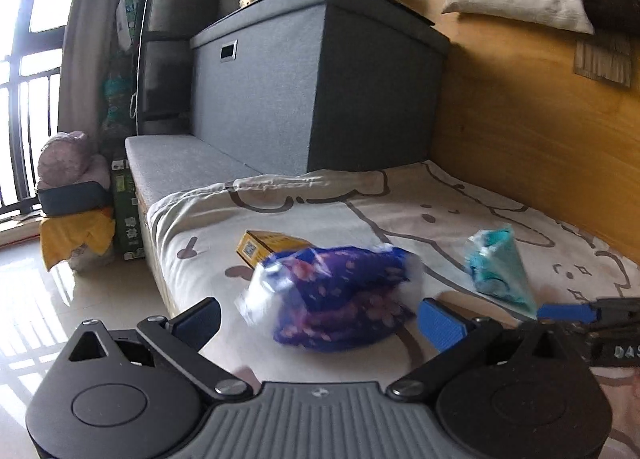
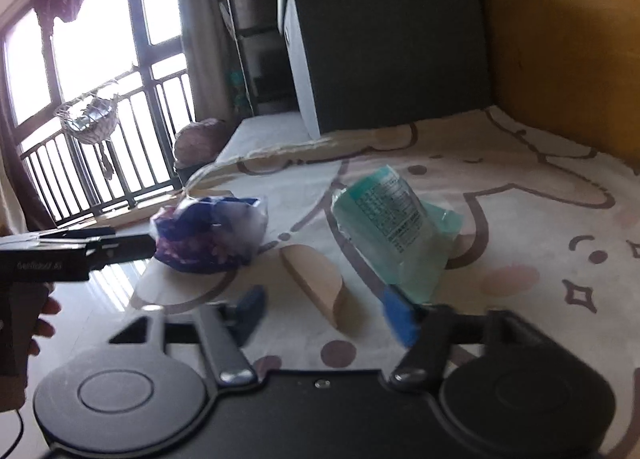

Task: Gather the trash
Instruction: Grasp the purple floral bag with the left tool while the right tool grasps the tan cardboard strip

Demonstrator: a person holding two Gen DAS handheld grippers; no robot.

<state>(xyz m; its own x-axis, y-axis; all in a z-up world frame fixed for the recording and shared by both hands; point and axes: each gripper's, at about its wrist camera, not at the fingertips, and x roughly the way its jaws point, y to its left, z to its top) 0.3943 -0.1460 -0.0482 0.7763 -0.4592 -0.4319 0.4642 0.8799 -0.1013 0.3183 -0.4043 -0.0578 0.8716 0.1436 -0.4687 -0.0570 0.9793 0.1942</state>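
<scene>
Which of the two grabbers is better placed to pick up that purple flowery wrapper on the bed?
Left. The left gripper is open with the purple wrapper right between its fingers; the right gripper faces the teal packet instead.

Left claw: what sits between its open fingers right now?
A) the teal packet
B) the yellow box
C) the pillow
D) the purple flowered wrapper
D: in the left wrist view the left claw is open with the purple flowered wrapper lying on the bed sheet between its fingers; the yellow box lies behind it and the teal packet off to the right.
</scene>
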